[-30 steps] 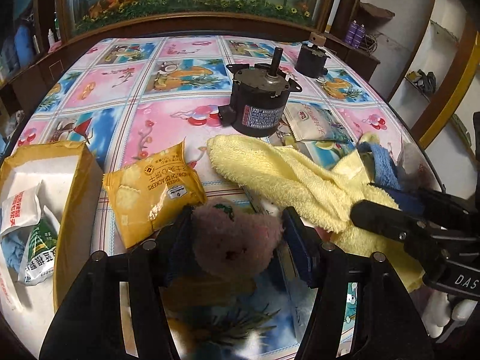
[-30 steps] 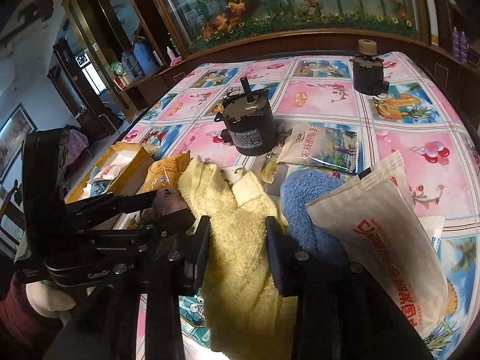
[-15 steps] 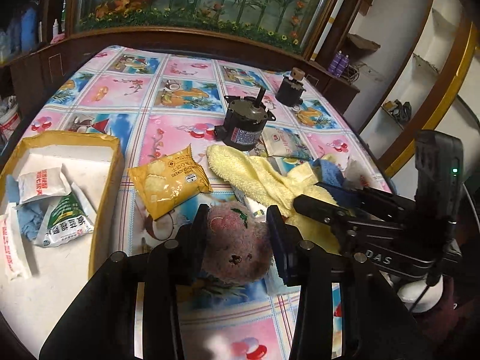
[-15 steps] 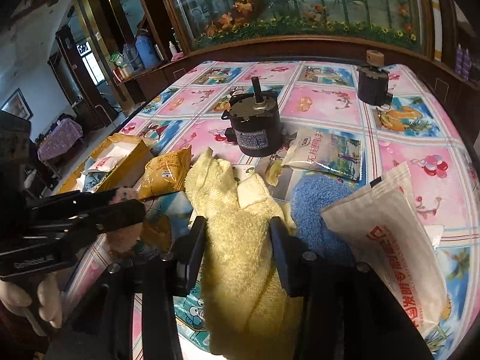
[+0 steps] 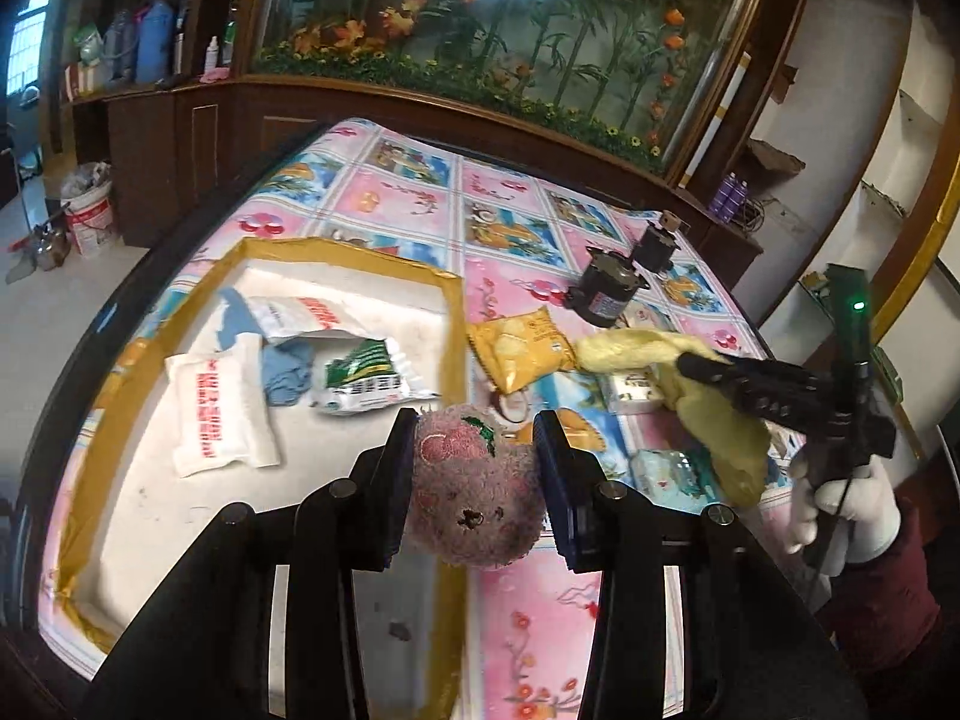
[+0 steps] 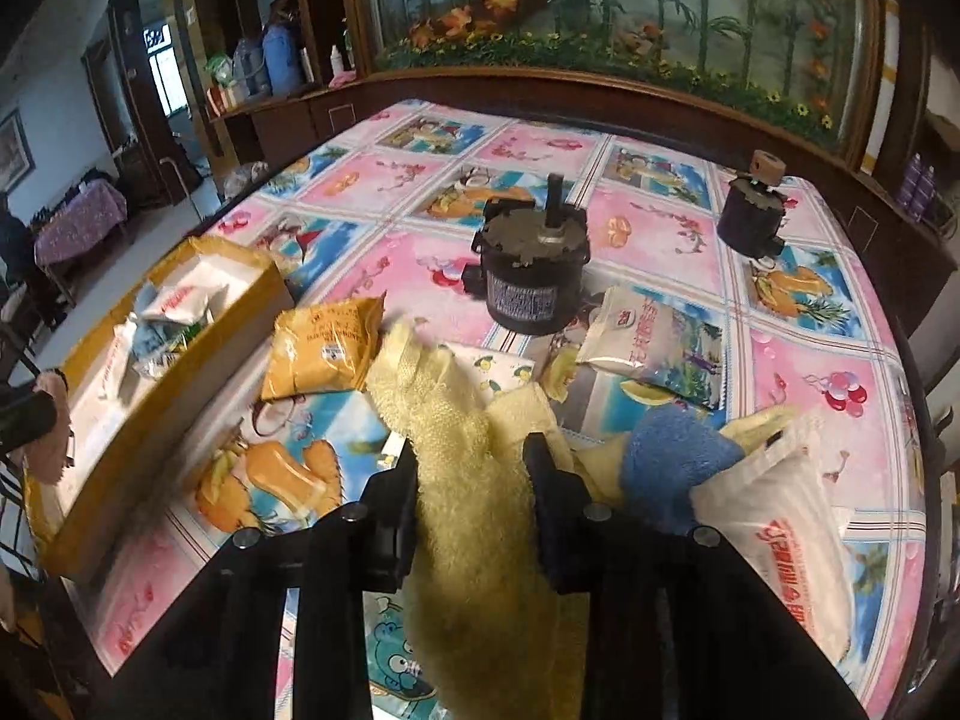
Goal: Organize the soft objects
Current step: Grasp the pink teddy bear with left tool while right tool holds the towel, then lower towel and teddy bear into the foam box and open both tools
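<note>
A pink plush toy (image 5: 474,498) with a small face is pinched in my left gripper (image 5: 474,426), which is shut on it and holds it above the right rim of the yellow cardboard box (image 5: 336,252). My right gripper (image 6: 471,456) has its jaws closing on the yellow towel (image 6: 474,540), whose cloth is bunched between the pads. From the left wrist view the right gripper (image 5: 690,363) lifts the towel (image 5: 720,420) off the table. A blue towel (image 6: 672,462) lies just right of it.
The box holds white packets (image 5: 216,414), a blue cloth (image 5: 288,372) and a green packet (image 5: 366,378). On the patterned tablecloth lie an orange snack pack (image 6: 318,348), two black motors (image 6: 531,276) (image 6: 750,216), a printed pouch (image 6: 654,348) and a white bag (image 6: 780,528).
My left gripper closed on the plush toy, lifted it and carried it left to the box's rim. My right gripper tightened on the yellow towel and raised it slightly.
</note>
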Available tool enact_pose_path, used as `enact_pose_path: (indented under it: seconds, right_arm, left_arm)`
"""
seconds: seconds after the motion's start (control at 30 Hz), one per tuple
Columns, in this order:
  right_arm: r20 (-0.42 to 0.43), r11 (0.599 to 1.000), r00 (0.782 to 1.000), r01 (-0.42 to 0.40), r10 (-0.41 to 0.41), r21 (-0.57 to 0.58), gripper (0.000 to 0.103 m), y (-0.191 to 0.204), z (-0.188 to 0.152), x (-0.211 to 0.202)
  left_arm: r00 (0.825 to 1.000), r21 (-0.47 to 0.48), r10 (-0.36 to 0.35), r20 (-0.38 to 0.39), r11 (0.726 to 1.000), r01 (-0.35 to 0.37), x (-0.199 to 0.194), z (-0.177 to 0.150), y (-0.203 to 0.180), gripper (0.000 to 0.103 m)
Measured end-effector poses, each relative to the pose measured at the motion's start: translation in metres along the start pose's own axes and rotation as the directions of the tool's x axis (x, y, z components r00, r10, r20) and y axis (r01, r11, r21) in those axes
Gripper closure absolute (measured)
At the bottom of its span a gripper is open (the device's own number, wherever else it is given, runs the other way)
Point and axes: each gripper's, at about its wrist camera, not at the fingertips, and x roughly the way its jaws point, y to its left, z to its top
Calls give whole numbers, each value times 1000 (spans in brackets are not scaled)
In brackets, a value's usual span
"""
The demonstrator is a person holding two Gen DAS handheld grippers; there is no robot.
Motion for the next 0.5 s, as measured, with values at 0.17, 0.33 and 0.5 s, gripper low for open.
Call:
enact_pose_path:
  seconds: [0.17, 0.33, 0.5]
  right_arm:
    - [98, 993, 990, -106, 101, 47, 72, 13, 27, -49]
    - [111, 942, 943, -323, 313, 89, 71, 51, 48, -65]
    - [71, 779, 817, -568, 572, 266, 71, 96, 58, -25]
  left_arm:
    - [996, -46, 86, 1, 995, -86, -9, -4, 40, 65]
    - [982, -66, 184, -34, 980, -186, -1, -4, 73, 57]
    - [982, -174, 158, -105, 969, -175, 9, -10, 100, 55]
